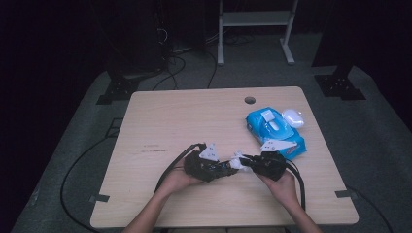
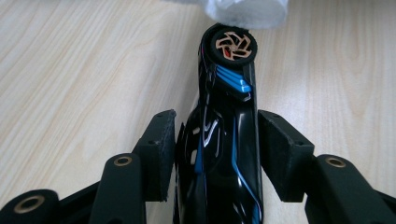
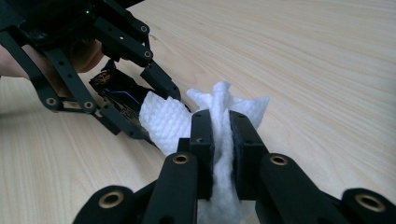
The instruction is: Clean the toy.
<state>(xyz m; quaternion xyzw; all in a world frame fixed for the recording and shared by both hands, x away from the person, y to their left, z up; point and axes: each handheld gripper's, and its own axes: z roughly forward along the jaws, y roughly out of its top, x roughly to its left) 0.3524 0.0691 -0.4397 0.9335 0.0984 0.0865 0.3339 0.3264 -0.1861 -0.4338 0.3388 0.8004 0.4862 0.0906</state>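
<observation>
Pale wooden bench [image 1: 160, 121] carries the work near its front edge. Left gripper [image 2: 212, 144] straddles a black toy car [image 2: 224, 140] lengthwise, jaws slightly off it. Right gripper [image 3: 219, 140], clamped on a white wipe [image 3: 163, 121], presses it against the car's far end.

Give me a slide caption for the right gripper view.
Right gripper pinches a white wipe against the black toy car between the left gripper's jaws.
</observation>
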